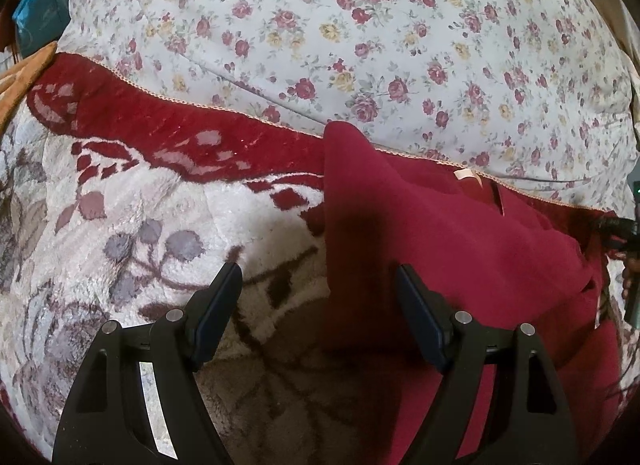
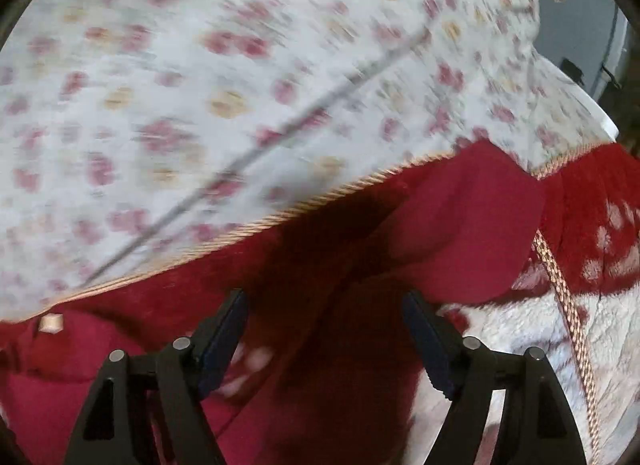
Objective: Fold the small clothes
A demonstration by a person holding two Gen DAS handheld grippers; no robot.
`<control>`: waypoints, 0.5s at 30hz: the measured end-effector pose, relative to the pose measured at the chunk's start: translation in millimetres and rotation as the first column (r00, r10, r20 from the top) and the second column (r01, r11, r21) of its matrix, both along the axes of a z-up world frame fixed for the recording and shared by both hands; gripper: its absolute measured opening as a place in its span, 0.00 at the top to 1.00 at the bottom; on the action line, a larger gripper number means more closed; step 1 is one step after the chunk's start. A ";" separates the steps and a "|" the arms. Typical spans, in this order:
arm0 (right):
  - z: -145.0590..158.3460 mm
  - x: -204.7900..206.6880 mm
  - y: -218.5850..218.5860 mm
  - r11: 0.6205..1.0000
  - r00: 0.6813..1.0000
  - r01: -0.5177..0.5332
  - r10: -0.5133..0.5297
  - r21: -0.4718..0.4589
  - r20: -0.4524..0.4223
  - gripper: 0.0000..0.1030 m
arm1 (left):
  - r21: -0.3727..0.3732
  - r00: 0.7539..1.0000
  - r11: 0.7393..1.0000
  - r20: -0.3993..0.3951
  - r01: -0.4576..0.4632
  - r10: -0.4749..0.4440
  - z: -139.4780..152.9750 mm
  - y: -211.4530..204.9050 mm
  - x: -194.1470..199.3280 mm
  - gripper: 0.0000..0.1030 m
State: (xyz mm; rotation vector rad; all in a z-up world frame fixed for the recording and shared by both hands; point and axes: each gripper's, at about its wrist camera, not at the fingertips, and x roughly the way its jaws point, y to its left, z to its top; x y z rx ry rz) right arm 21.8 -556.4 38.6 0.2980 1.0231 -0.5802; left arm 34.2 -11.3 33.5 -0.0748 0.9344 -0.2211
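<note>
A dark red garment (image 1: 460, 233) lies on a plush white-and-red blanket (image 1: 168, 217), with a small cream label (image 1: 466, 173) near its far edge. My left gripper (image 1: 318, 277) hovers open over the garment's left edge, nothing between its fingers. In the blurred right wrist view the same garment (image 2: 460, 233) spreads under my right gripper (image 2: 324, 301), which stands open above the red cloth without pinching it. The label (image 2: 50, 323) shows at the lower left there.
A floral sheet (image 1: 360, 45) covers the bed beyond the blanket's braided trim (image 1: 224, 107). A braided cord (image 2: 560, 285) runs down the right side in the right wrist view. A blue bag (image 1: 38, 13) sits off the bed at far left.
</note>
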 end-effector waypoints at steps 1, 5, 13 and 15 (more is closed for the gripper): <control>-8.9 1.8 -10.8 0.999 0.999 0.032 -0.031 0.020 -0.034 0.56 | 0.000 1.000 1.000 -0.003 -0.001 0.001 -0.7 -0.1 0.8 0.23; -7.8 -15.7 -25.6 0.991 0.999 0.011 -0.015 0.133 0.030 0.87 | -0.013 1.000 1.000 -0.007 -0.005 0.005 -0.1 0.3 0.6 0.23; 68.3 -126.6 -18.9 0.946 0.872 -0.194 0.045 0.258 0.488 0.88 | -0.032 1.000 0.999 0.015 -0.003 0.003 8.0 2.6 -6.3 0.23; 61.1 -147.8 -23.0 0.960 0.898 -0.129 0.007 0.248 0.440 0.88 | -0.035 1.000 0.999 0.020 -0.001 0.002 10.4 4.3 -7.6 0.23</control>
